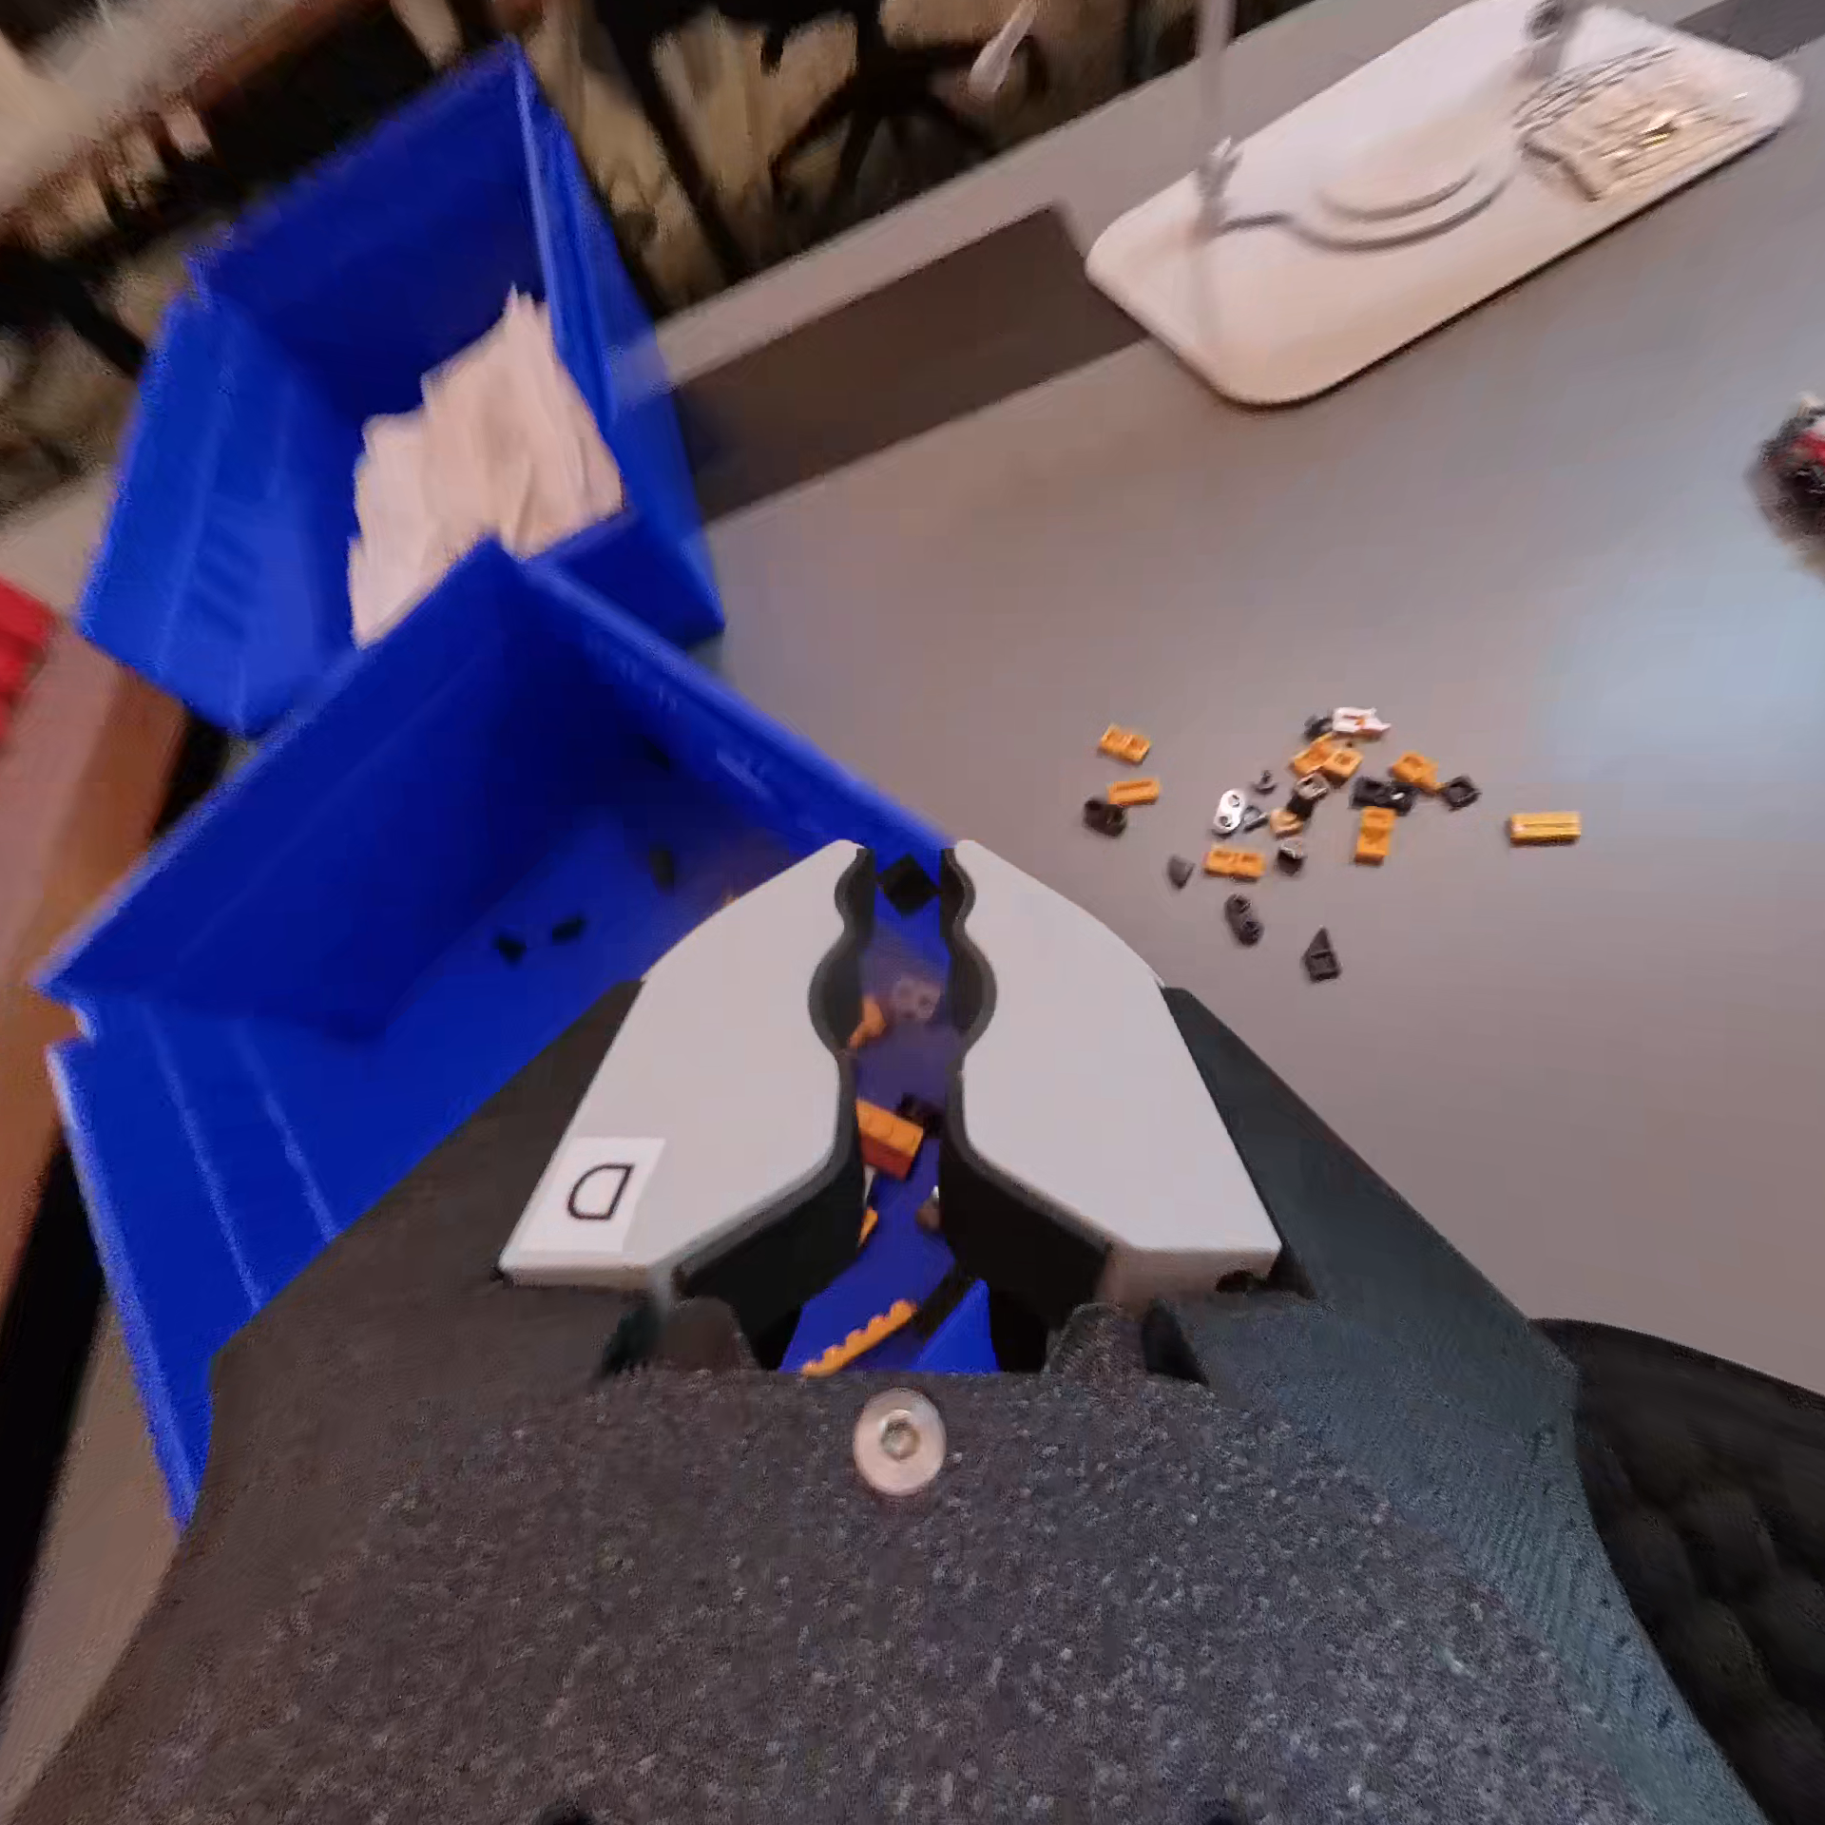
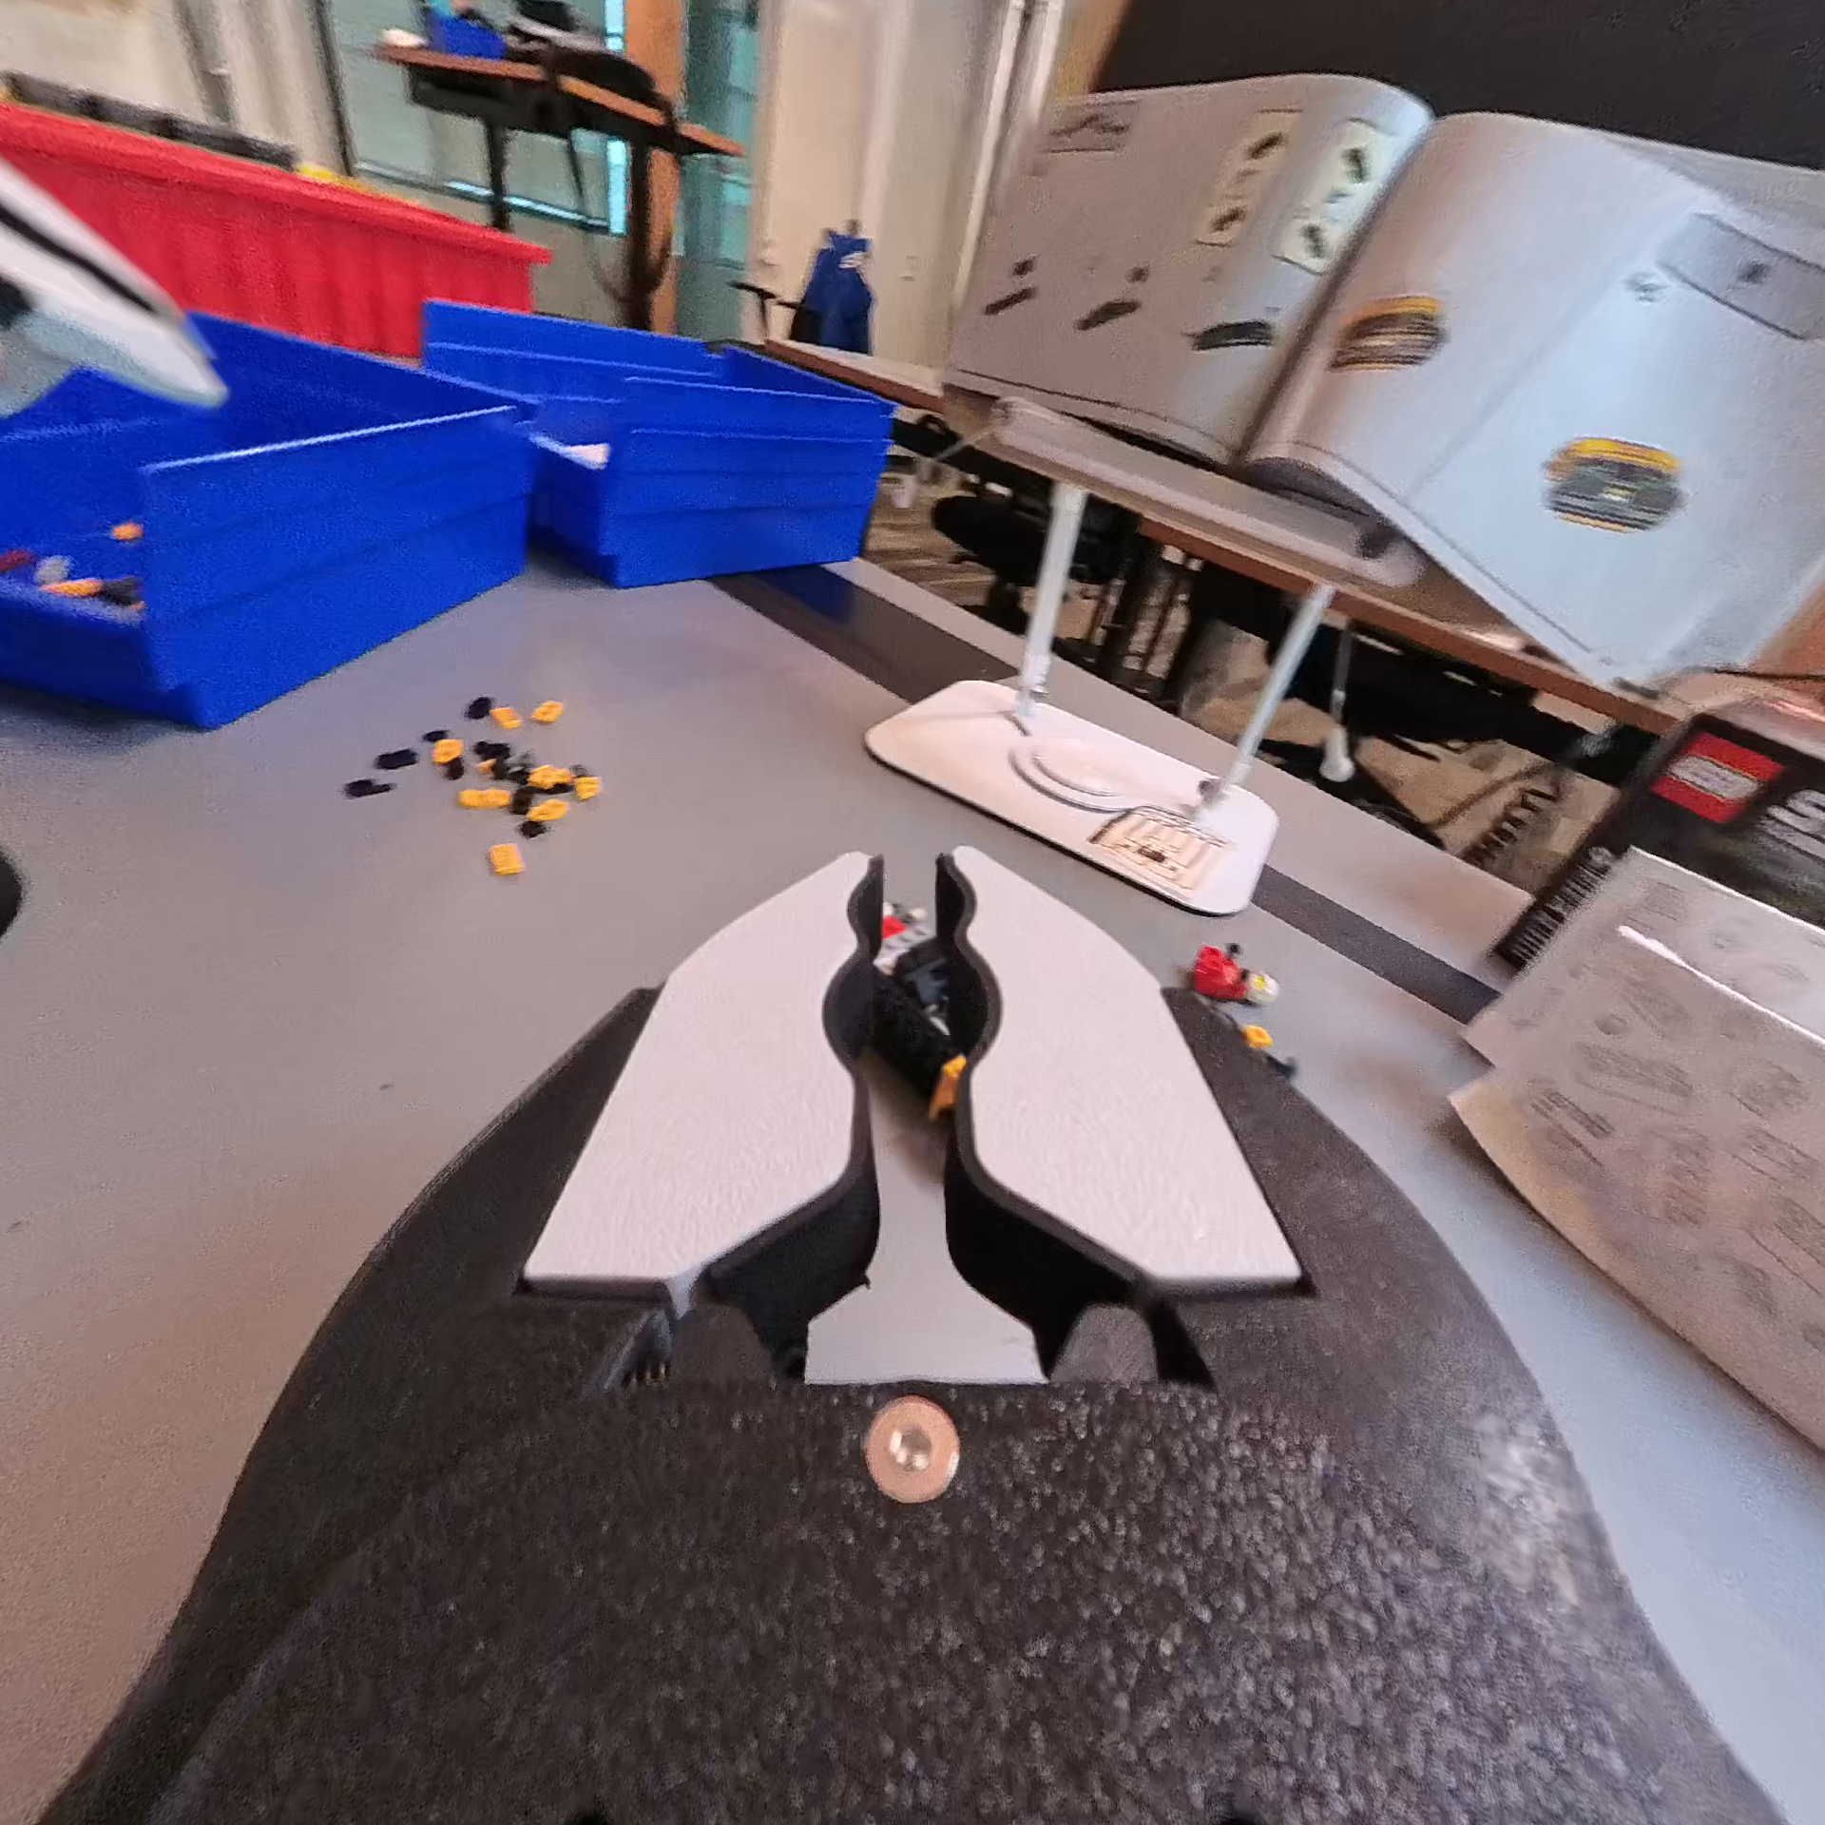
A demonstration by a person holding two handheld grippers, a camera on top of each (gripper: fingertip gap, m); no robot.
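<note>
My left gripper hangs over the near blue bin and is shut on a small black square piece, pinched at the very fingertips. Below it the bin holds orange and black brick pieces. In the right wrist view the left gripper shows blurred above that bin. My right gripper is low over the grey table, shut on a small black brick build with red, white and orange bits.
A scatter of orange and black pieces lies on the table; the right wrist view shows it too. A second blue bin holds white packets. A white stand base carries an open booklet. A red figure piece, paper sheets and a red bin are around. Across from one pair of fingers to the other is roughly 35 cm.
</note>
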